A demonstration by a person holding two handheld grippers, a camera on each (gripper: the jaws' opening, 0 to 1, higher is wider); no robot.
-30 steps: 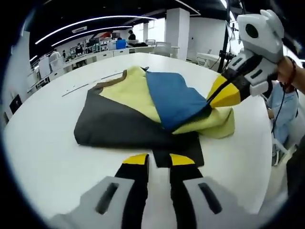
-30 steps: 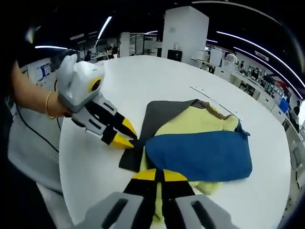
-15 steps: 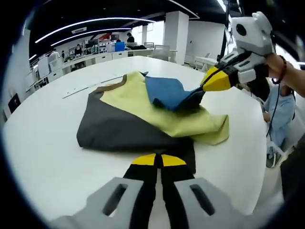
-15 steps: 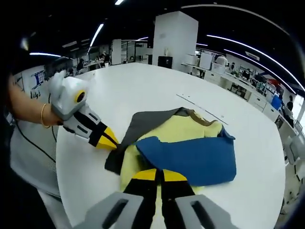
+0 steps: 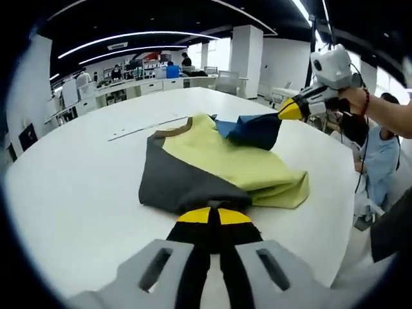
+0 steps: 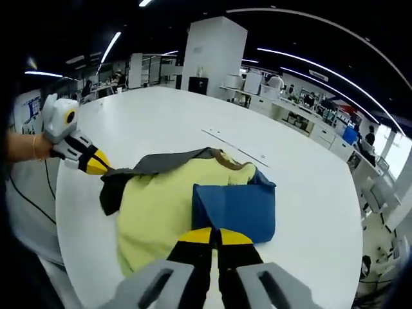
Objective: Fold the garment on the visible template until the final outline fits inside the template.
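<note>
The colour-block garment (image 5: 212,167) is lying near the middle of the round white table (image 5: 71,193), grey, yellow and blue panels showing. The left gripper (image 5: 209,215) is pinching its grey hem, while the right gripper (image 6: 215,237) is clamping the blue sleeve (image 6: 235,209), lifting it.

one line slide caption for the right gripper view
Right gripper pinches the garment's blue panel; left gripper holds its grey corner.

R gripper (image 6: 215,237) clamped on garment's (image 6: 168,203) blue panel (image 6: 235,208); L gripper (image 6: 101,168) pinching its grey edge on white table (image 6: 302,187).
</note>
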